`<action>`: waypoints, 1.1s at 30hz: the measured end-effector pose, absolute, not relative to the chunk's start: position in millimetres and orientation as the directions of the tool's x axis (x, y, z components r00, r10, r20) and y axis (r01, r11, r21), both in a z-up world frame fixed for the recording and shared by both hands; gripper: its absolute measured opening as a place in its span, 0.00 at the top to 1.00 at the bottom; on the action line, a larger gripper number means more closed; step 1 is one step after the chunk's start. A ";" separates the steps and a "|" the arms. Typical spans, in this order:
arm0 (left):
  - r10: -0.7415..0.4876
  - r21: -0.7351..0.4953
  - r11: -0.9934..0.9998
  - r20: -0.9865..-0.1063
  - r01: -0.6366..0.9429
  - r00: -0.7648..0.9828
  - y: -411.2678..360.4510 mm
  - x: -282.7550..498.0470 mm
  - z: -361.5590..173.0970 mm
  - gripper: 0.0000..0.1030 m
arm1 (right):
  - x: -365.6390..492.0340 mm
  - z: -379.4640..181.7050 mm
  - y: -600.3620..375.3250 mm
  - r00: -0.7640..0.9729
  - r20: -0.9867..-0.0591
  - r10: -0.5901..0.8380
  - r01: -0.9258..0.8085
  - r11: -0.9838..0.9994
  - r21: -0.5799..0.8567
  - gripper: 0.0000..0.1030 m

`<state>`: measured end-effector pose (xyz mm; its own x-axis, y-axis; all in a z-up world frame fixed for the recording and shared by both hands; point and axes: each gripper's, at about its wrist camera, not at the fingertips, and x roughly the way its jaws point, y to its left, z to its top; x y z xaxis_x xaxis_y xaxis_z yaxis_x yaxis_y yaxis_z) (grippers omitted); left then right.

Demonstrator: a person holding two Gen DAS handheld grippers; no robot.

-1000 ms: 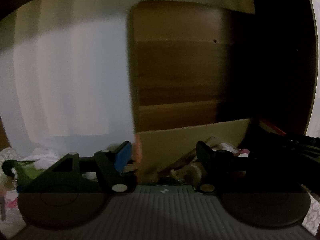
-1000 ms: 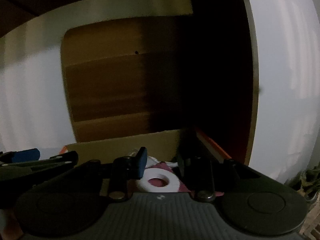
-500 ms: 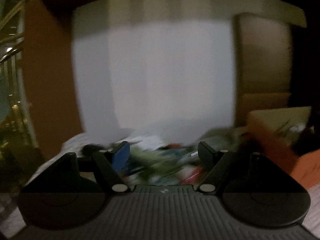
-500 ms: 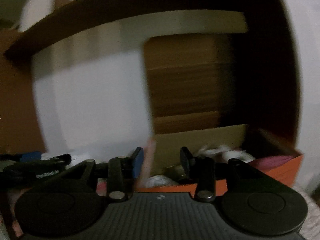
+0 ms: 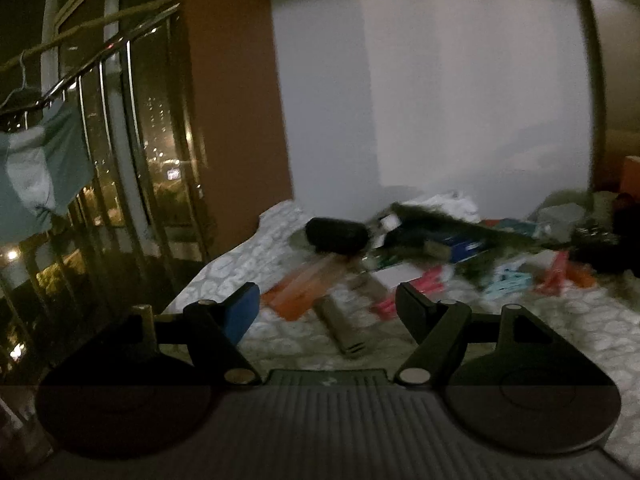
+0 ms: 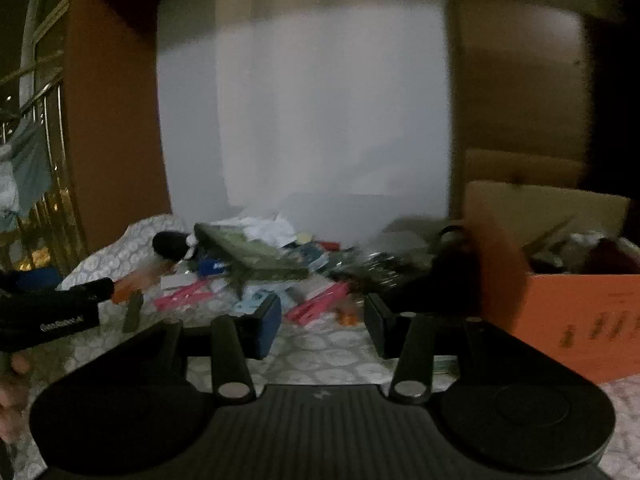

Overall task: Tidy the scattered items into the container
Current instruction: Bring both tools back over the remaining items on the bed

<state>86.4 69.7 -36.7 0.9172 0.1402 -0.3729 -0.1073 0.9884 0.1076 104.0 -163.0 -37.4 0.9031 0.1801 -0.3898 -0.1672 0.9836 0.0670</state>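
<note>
Scattered items lie in a pile on a white patterned cover: pink clips, a black case, an orange pack, a grey-brown stick, blue packets. An orange cardboard box with things inside stands at the right of the right wrist view; its corner shows in the left wrist view. My left gripper is open and empty, just short of the stick. My right gripper is open and empty, facing the pile. The left gripper also shows in the right wrist view.
A white wall rises behind the pile. A brown wooden panel stands behind the box. A window with metal bars and hanging cloth is at the left. The cover's left edge drops off near the window.
Both grippers have swung left, away from the box and toward the scattered pile. Both stayed open and empty.
</note>
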 end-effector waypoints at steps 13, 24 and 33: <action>0.132 0.094 0.990 -0.432 -0.101 0.892 86.4 109.9 -61.3 0.27 | 149.3 -62.0 -145.3 0.881 -0.448 0.153 -0.151 0.988 0.041 0.47; -0.029 0.044 0.998 -0.429 0.053 0.903 53.7 97.3 -54.1 0.27 | 192.0 -89.9 -160.2 0.829 -0.550 0.096 -0.084 0.995 0.048 0.74; -0.036 0.023 0.998 -0.445 0.052 0.895 51.1 99.4 -54.5 0.27 | 179.3 -88.4 -156.6 0.794 -0.596 0.117 -0.120 0.992 0.036 0.80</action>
